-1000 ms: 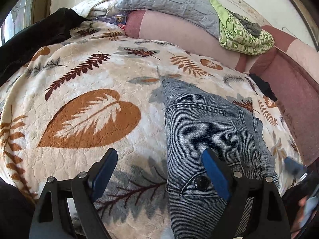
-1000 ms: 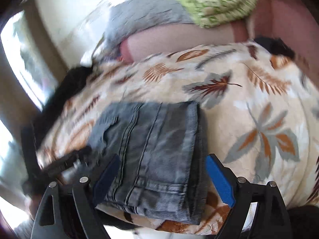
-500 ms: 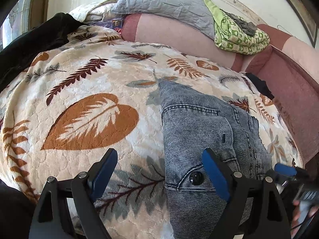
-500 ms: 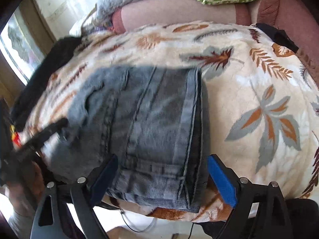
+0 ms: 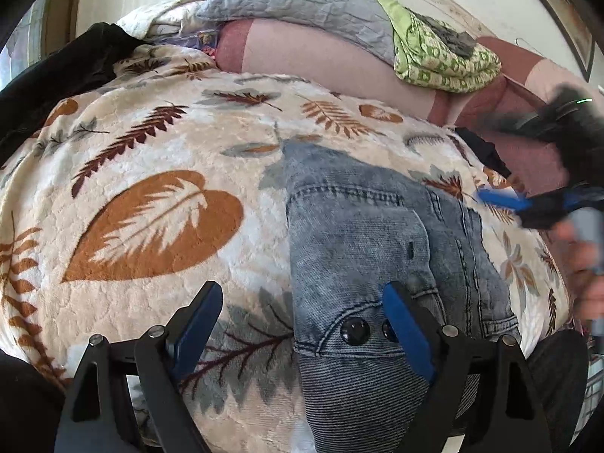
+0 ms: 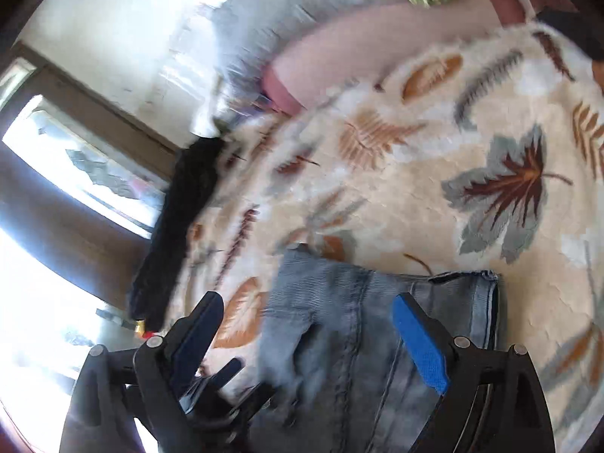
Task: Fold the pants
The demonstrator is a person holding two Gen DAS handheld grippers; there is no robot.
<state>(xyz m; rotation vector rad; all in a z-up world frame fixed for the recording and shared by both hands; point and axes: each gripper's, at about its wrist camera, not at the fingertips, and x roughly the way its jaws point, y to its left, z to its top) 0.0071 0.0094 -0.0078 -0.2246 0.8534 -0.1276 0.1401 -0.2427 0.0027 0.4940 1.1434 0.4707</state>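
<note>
Jeans [image 5: 377, 249] folded into a compact stack, lying flat on the leaf-print blanket [image 5: 151, 226], right of centre in the left wrist view, waistband end nearest the camera with two dark buttons [image 5: 355, 330] showing. Left gripper [image 5: 302, 324] hovers over the near edge, jaws spread wide, nothing between them; its right finger sits over the waistband, its left finger over bare blanket. Contact with the fabric: cannot tell.

Right gripper [image 6: 305, 339] also wide open and empty, over the jeans [image 6: 377, 339] from the other side; hem edge of the stack at right in that view. Right wrist view is motion-blurred. From the left wrist view the right gripper [image 5: 528, 204] is at far right, blurred, above the blanket just beside the jeans' right edge.

Far side: pink bolster [image 5: 321, 64], grey quilted pillow [image 5: 302, 3], green patterned folded cloth [image 5: 441, 64]. Black garment [image 5: 56, 79] at far left. Window [image 6: 75, 173] at left in the right wrist view.
</note>
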